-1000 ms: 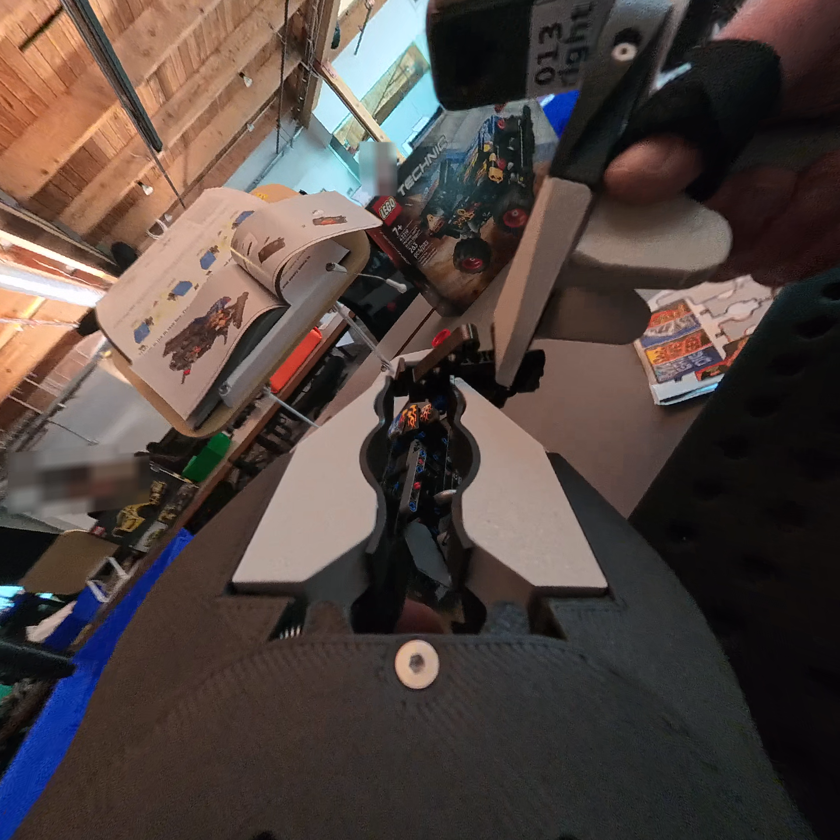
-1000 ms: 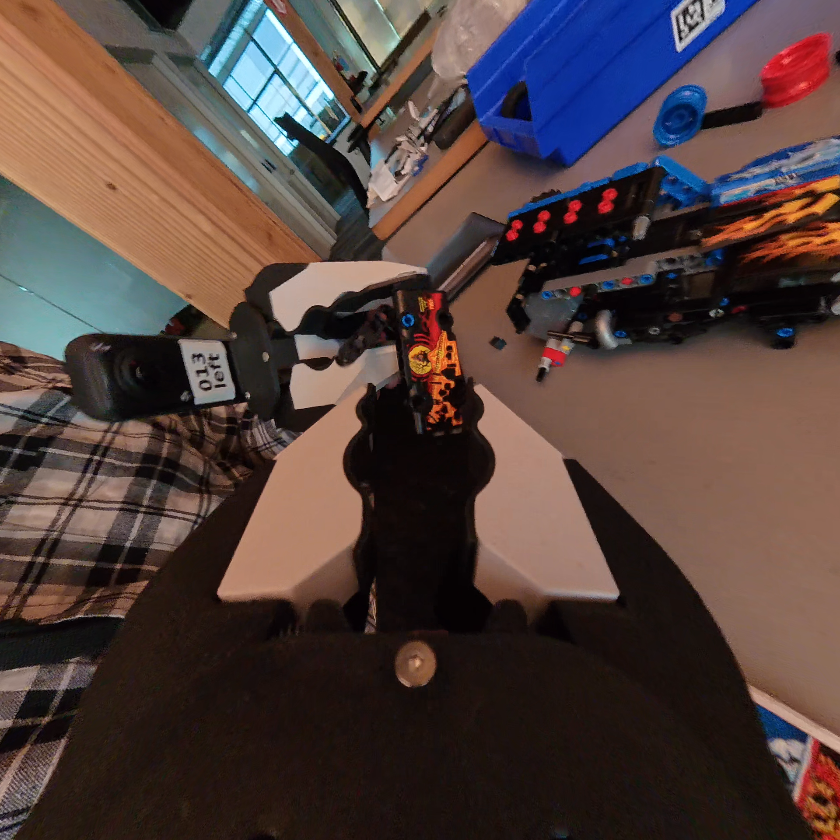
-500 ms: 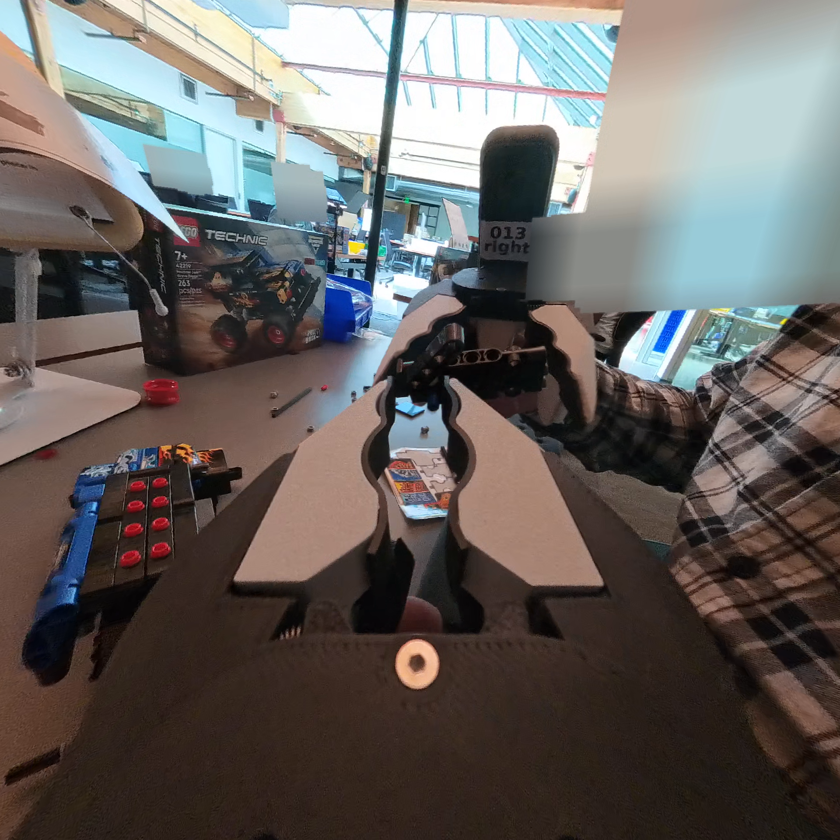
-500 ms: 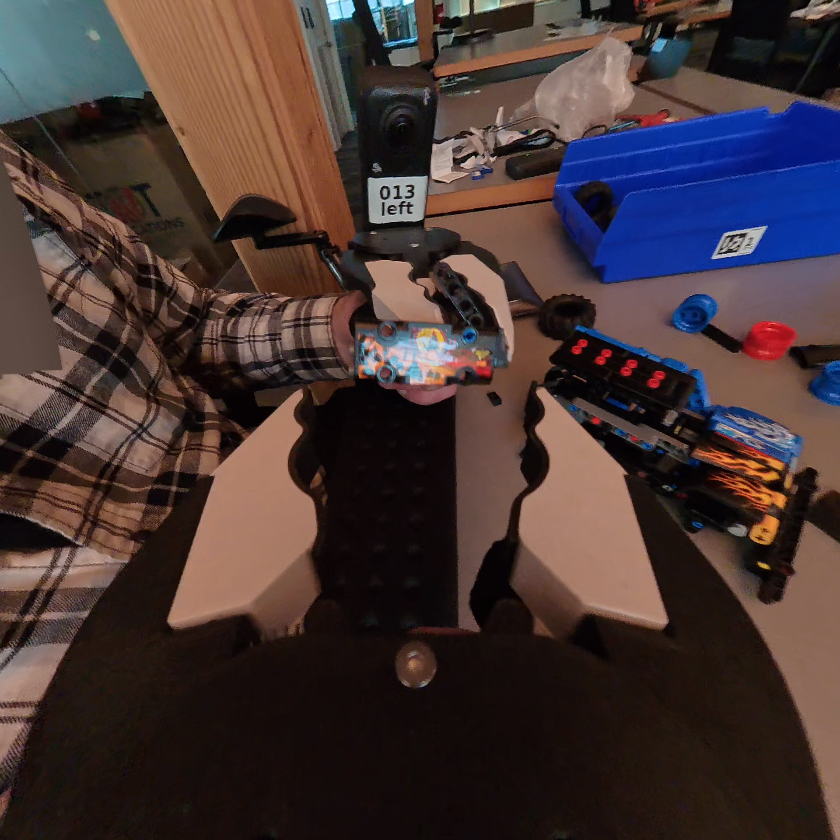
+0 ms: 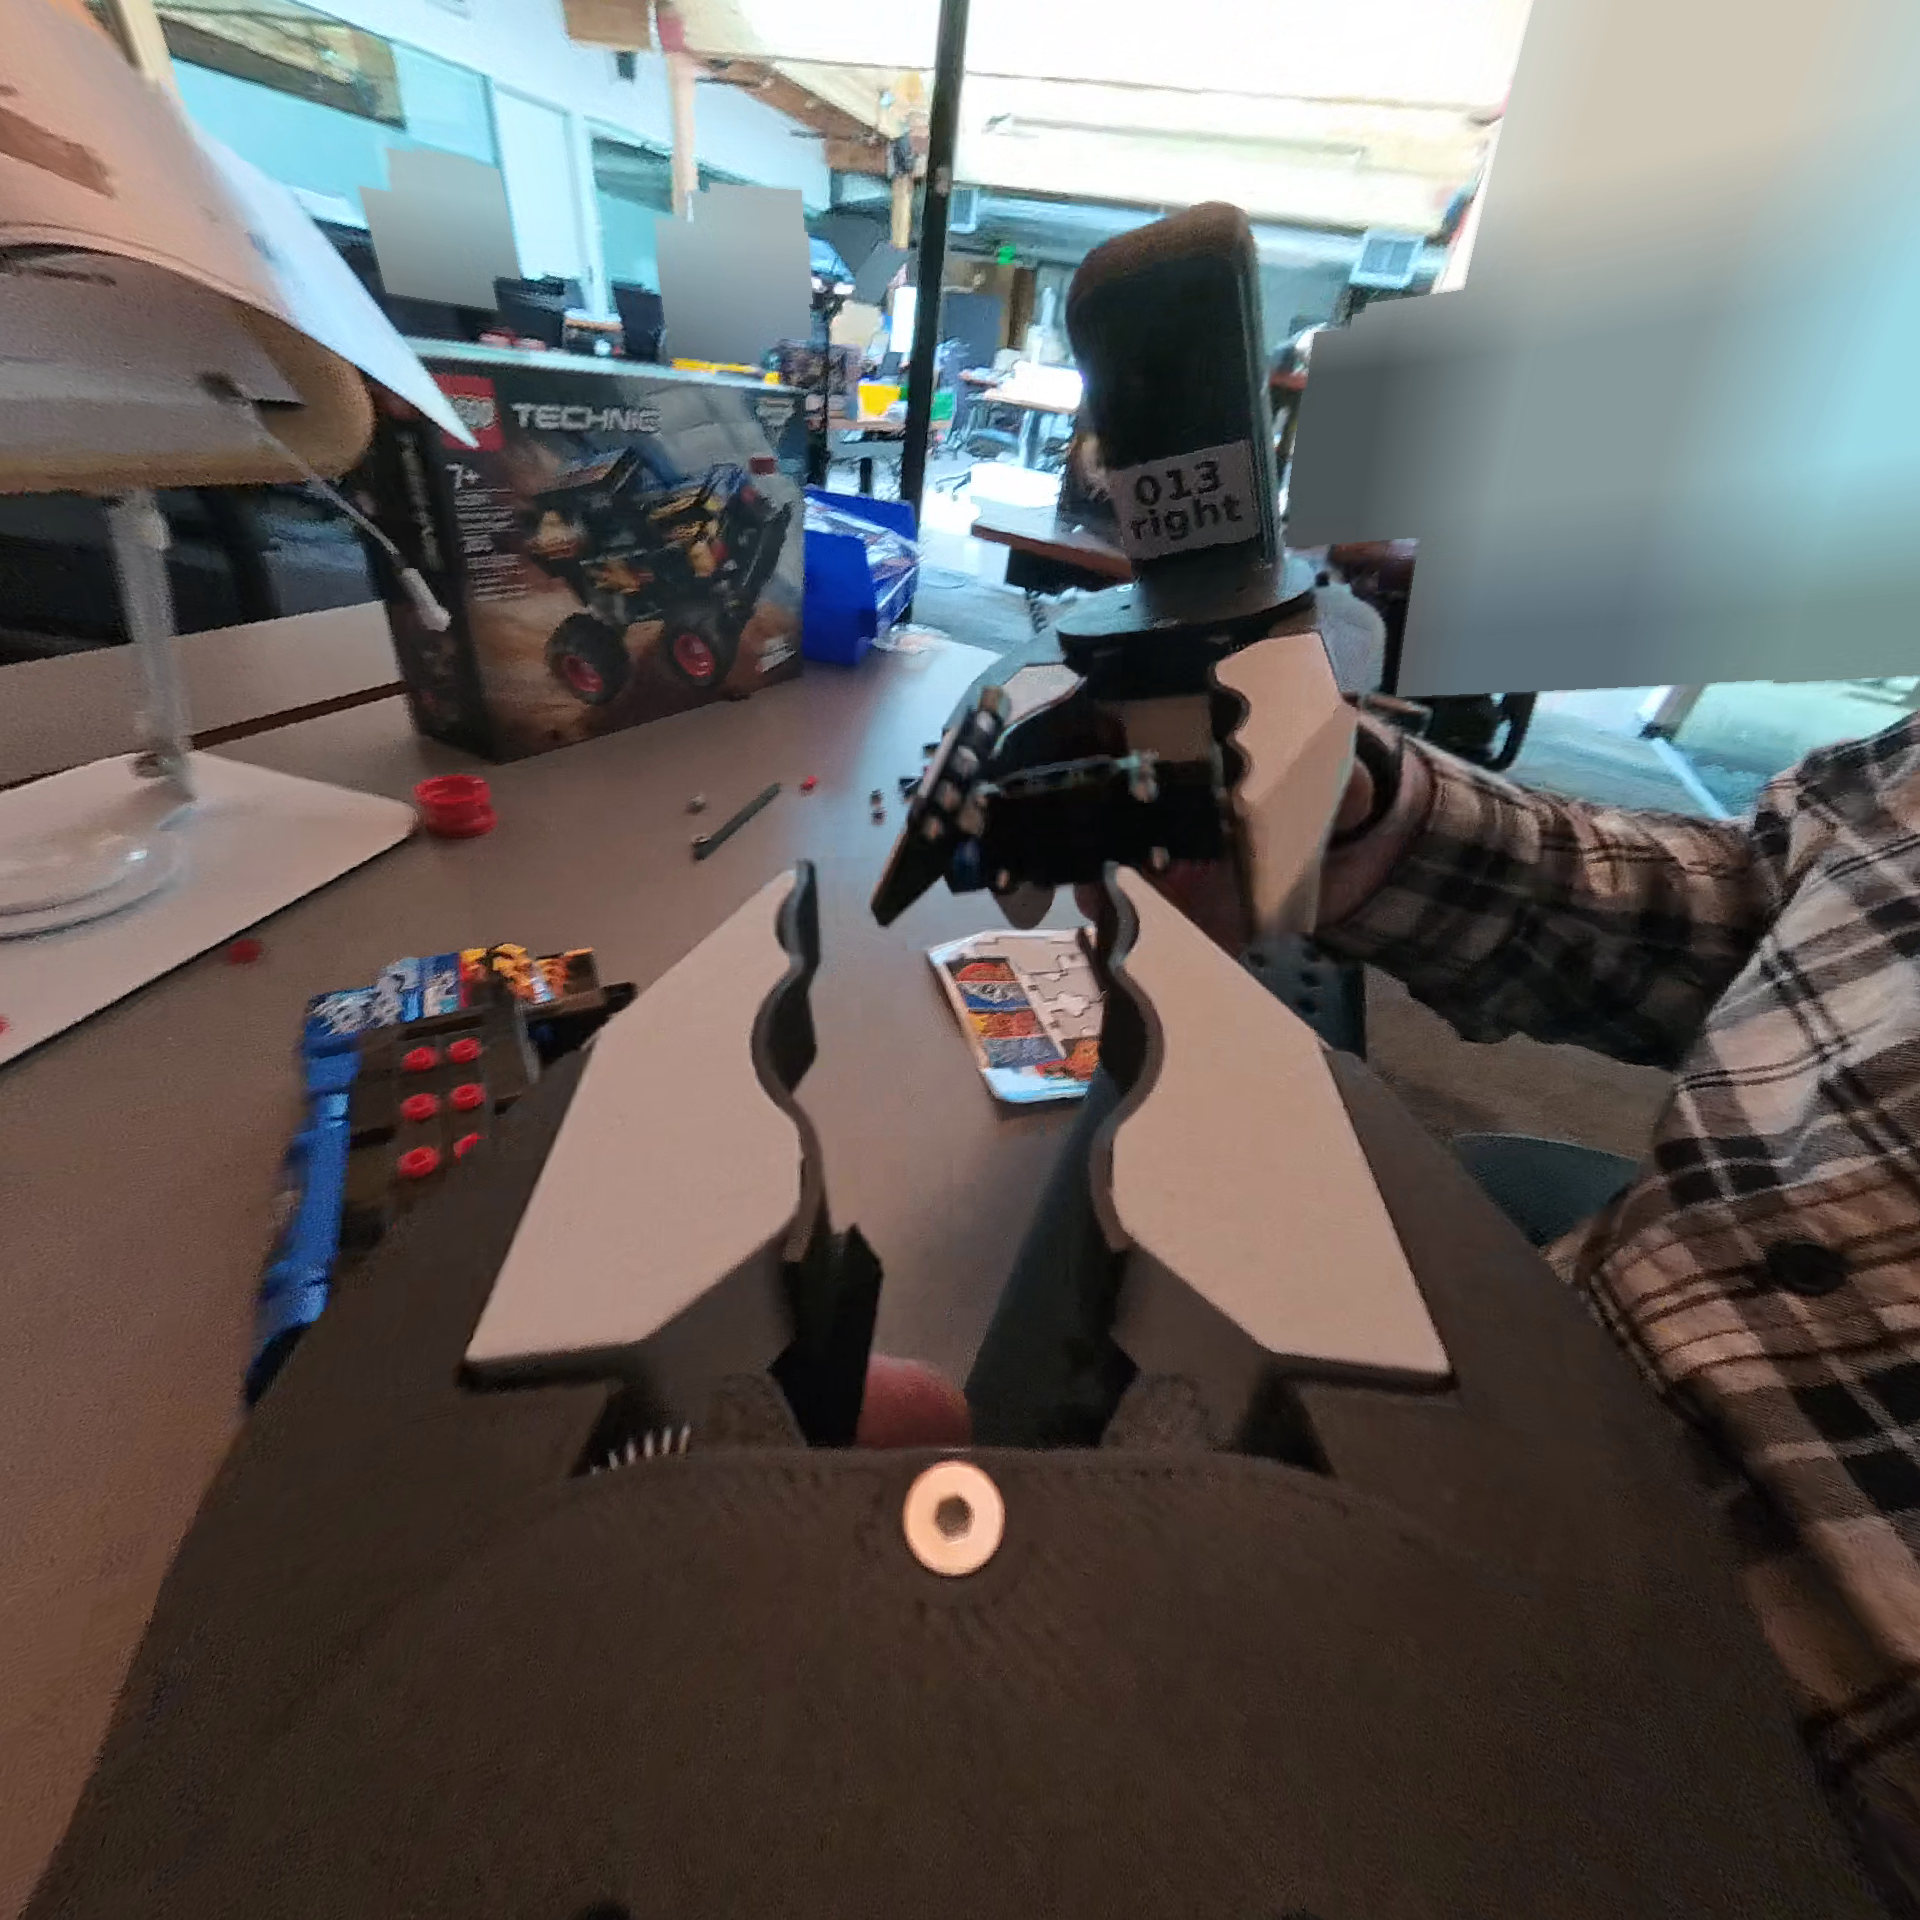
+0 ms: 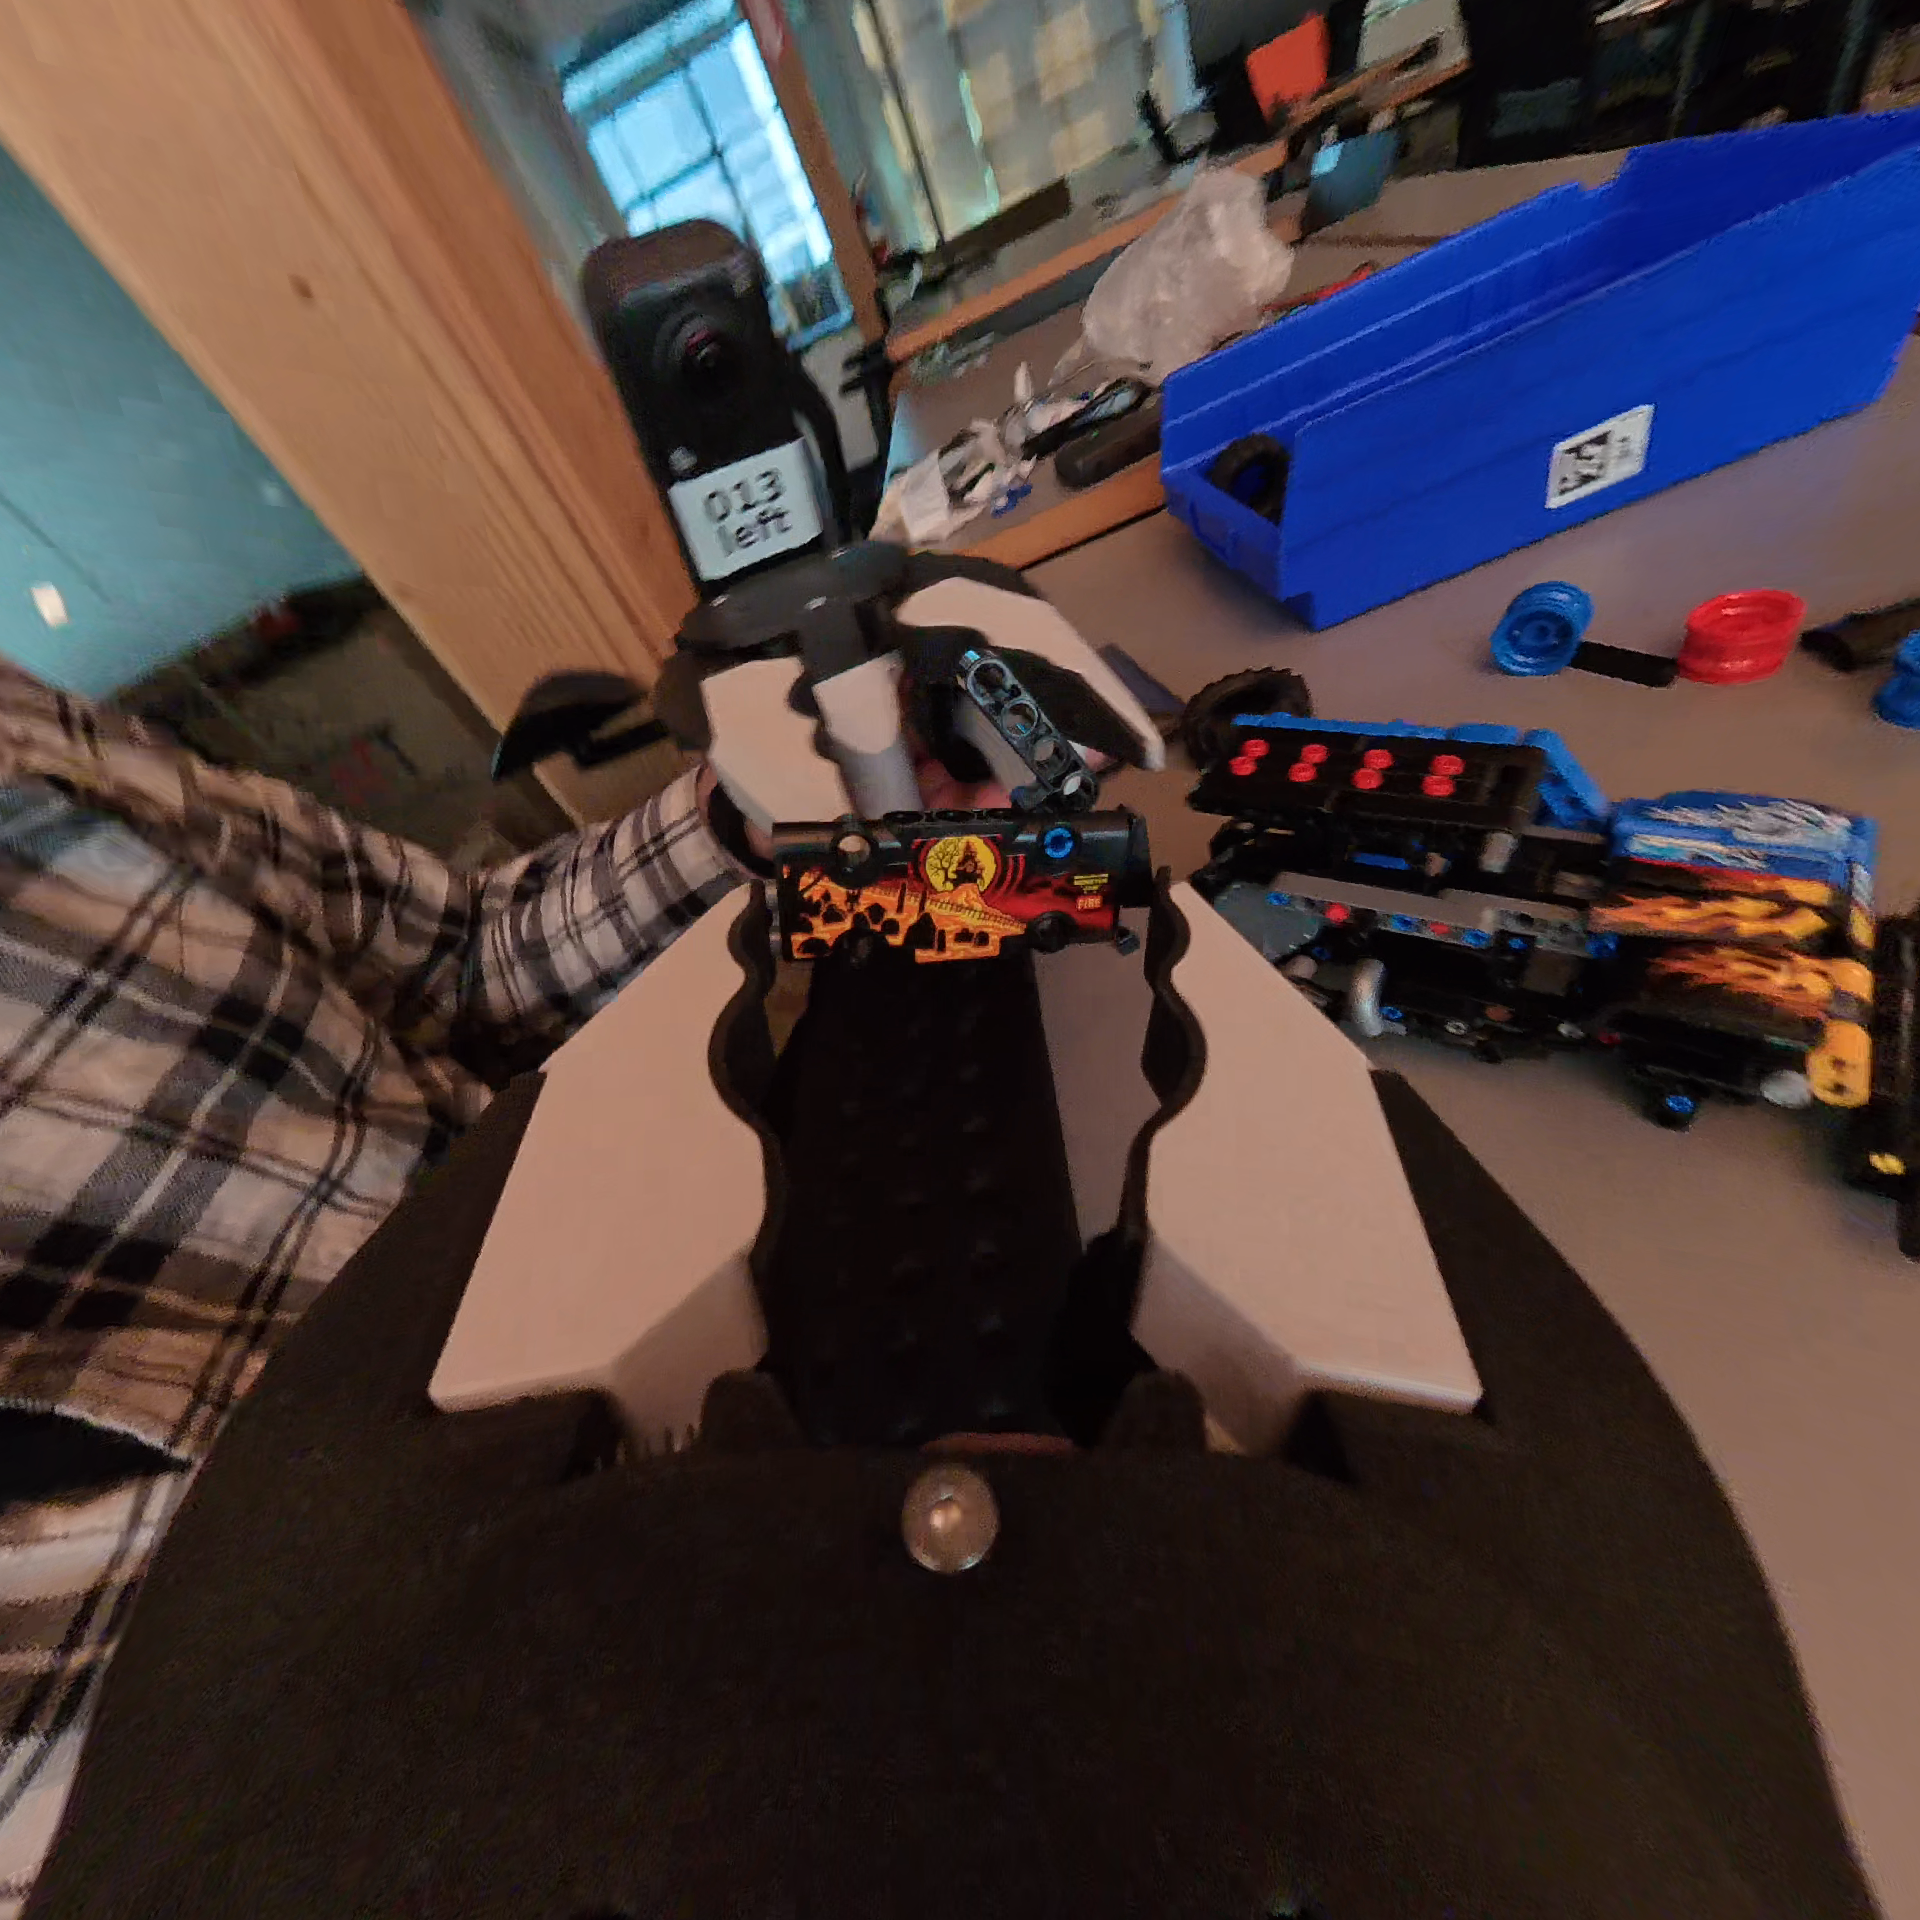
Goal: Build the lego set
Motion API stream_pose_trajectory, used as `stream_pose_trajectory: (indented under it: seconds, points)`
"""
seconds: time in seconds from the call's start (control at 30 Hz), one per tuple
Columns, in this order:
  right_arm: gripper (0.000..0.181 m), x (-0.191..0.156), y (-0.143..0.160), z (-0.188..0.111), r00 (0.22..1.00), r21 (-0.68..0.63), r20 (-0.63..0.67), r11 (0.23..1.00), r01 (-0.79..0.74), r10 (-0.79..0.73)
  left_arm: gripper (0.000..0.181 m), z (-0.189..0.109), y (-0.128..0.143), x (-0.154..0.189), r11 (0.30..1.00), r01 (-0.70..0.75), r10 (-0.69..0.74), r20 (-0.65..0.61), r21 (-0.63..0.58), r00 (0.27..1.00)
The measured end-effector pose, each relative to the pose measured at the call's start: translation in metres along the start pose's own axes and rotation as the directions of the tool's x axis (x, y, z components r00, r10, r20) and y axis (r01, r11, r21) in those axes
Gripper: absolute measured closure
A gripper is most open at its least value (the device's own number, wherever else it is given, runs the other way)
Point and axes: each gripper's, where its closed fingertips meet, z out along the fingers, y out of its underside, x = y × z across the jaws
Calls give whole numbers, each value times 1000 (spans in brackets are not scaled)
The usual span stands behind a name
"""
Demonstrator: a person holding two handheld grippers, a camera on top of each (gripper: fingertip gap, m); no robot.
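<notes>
Pinching black plastic lego panel with orange flame sticker [image 6: 956,883] in right gripper [image 6: 958,912]. Left gripper [image 5: 958,891] wide open, empty. Might pop out and fall if bumped.

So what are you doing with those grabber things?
A person is building a Lego truck with a gripper in each hand. The right gripper is clamped on a black panel with orange flame art, holding it up in the air. The left gripper faces it, open and empty, with its tips close to that piece. The half-built truck lies on the grey table, with loose wheel hubs and a blue bin behind it.
</notes>
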Motion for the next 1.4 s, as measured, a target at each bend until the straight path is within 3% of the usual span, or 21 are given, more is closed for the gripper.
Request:
stream_pose_trajectory:
  seconds: [0.1, 0.23, 0.47, 0.67, 1.03, 1.17, 1.4]
  points:
    - [111, 29, -1, -7, 991, 51, -86, 994, -97, 101, 126, -13, -8, -14, 998, -59, 61, 103, -28, 993]
    - [111, 70, 18, -4, 949, 3, -265, 984, -177, 172, 121, -33, -14, -64, 953, -213, 277, 336, -214, 901]
    - [111, 108, 41, 15, 885, -94, -431, 966, -239, 177, 100, -28, 28, -124, 859, -137, 338, 344, -493, 876]
    - [111, 119, 46, 25, 878, -89, -458, 976, -201, 139, 92, -12, 43, -129, 840, -77, 277, 303, -537, 912]
    - [110, 131, 47, 30, 871, -104, -484, 983, -153, 84, 105, 4, 47, -119, 854, -28, 173, 232, -520, 957]
    - [110, 131, 50, 33, 869, -119, -492, 984, -133, 58, 117, 11, 53, -121, 839, -51, 212, 240, -541, 947]
    - [110, 132, 52, 34, 857, -159, -516, 983, -93, -3, 121, 14, 49, -124, 864, -17, 174, 266, -503, 948]
